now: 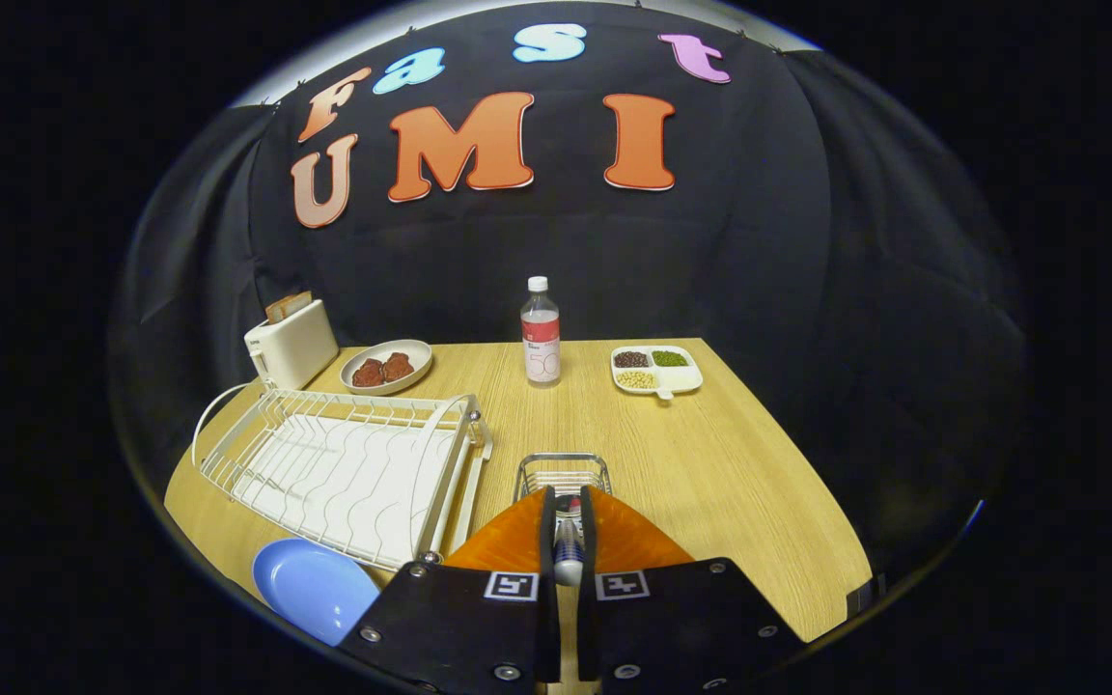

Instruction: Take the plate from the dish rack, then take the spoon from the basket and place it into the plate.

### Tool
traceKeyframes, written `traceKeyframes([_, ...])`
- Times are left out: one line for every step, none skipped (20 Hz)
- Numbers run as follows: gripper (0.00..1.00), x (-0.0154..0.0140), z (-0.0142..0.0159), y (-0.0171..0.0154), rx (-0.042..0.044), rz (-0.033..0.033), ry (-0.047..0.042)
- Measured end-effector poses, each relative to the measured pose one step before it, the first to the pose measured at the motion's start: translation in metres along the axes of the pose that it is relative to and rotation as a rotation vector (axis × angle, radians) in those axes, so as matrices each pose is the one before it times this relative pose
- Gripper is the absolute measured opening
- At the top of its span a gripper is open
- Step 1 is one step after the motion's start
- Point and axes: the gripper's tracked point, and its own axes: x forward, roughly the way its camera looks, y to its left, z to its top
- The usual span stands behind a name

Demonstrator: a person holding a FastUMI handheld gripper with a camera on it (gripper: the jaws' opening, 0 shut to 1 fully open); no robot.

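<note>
Both orange fingers [517, 541] of the gripper [568, 512] are drawn close, pinching a slim white-and-blue object, apparently the spoon [568, 552], by its handle in the narrow gap between them; which end is which cannot be told. Just ahead of the fingertips stands the small wire basket [563, 471], and the pinched object sits right at its near edge. Left of the fingers lies the blue plate [310, 584] on the wooden table [730, 473], close beside the near corner of the white dish rack [344, 468], outside it. Beyond the rack sit a white toaster [291, 345] with bread in its slots and an oval dish [387, 367] holding brown pieces. Farther ahead a clear bottle [541, 333] stands upright, with a divided tray [656, 371] of beans to its right.
</note>
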Motion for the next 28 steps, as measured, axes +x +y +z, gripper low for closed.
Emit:
traceKeyframes([0.07,-0.00567,0.00292,0.00046,0.00487,-0.00702,-0.00550])
traceKeyframes([0.07,-0.00564,0.00415,0.00083,0.00926,-0.00563,-0.01027])
traceKeyframes([0.07,-0.00490,0.00414,0.00092,0.00906,-0.00834,-0.00796])
traceKeyframes([0.07,-0.00573,0.00380,0.00161,0.00687,-0.00417,-0.00507])
traceKeyframes([0.07,-0.00734,0.00348,0.00334,0.00629,-0.00410,-0.01013])
traceKeyframes([0.07,-0.00738,0.00525,0.00363,0.00242,-0.00318,-0.01290])
traceKeyframes([0.07,-0.00840,0.00431,0.00423,0.00093,-0.00306,-0.01174])
traceKeyframes([0.07,-0.00845,0.00331,0.00536,0.00207,0.00034,-0.00950])
traceKeyframes([0.07,-0.00811,0.00439,0.00626,0.00357,0.00308,-0.01150])
traceKeyframes([0.07,-0.00796,0.00384,0.00718,0.00366,0.00554,-0.01083])
traceKeyframes([0.07,-0.00792,0.00282,0.00737,0.00083,0.00647,-0.01077])
traceKeyframes([0.07,-0.00708,0.00319,0.00779,-0.00223,0.00538,-0.01068])
traceKeyframes([0.07,-0.00723,0.00223,0.00824,-0.00302,0.00862,-0.00960])
traceKeyframes([0.07,-0.00677,0.00146,0.00898,-0.00163,0.00907,-0.00667])
traceKeyframes([0.07,-0.00619,-0.00029,0.00918,-0.00018,0.01118,-0.00251])
traceKeyframes([0.07,-0.00550,-0.00007,0.00937,-0.00160,0.01417,-0.00509])
traceKeyframes([0.07,-0.00506,-0.00011,0.00985,-0.00253,0.01766,-0.00325])
traceKeyframes([0.07,-0.00448,-0.00078,0.01122,-0.00096,0.01787,-0.00179])
traceKeyframes([0.07,-0.00392,-0.00162,0.01088,0.00076,0.02019,-0.00085])
traceKeyframes([0.07,-0.00346,-0.00212,0.01085,-0.00061,0.02122,-0.00105])
traceKeyframes([0.07,-0.00318,-0.00196,0.01019,-0.00288,0.01645,0.00093])
traceKeyframes([0.07,-0.00112,-0.00365,0.00876,-0.00584,0.01569,0.00229])
traceKeyframes([0.07,-0.00165,-0.00482,0.00875,-0.00591,0.01539,0.00723])
traceKeyframes([0.07,-0.00135,-0.00429,0.00981,-0.00306,0.01792,0.00601])
traceKeyframes([0.07,-0.00217,-0.00396,0.00991,0.00032,0.01688,0.00620])
traceKeyframes([0.07,-0.00015,-0.00445,0.00827,-0.00079,0.01716,0.00783])
traceKeyframes([0.07,0.00250,-0.00502,0.00709,-0.00079,0.01765,0.00760])
traceKeyframes([0.07,0.00112,-0.00572,0.00945,-0.00183,0.01953,0.00807])
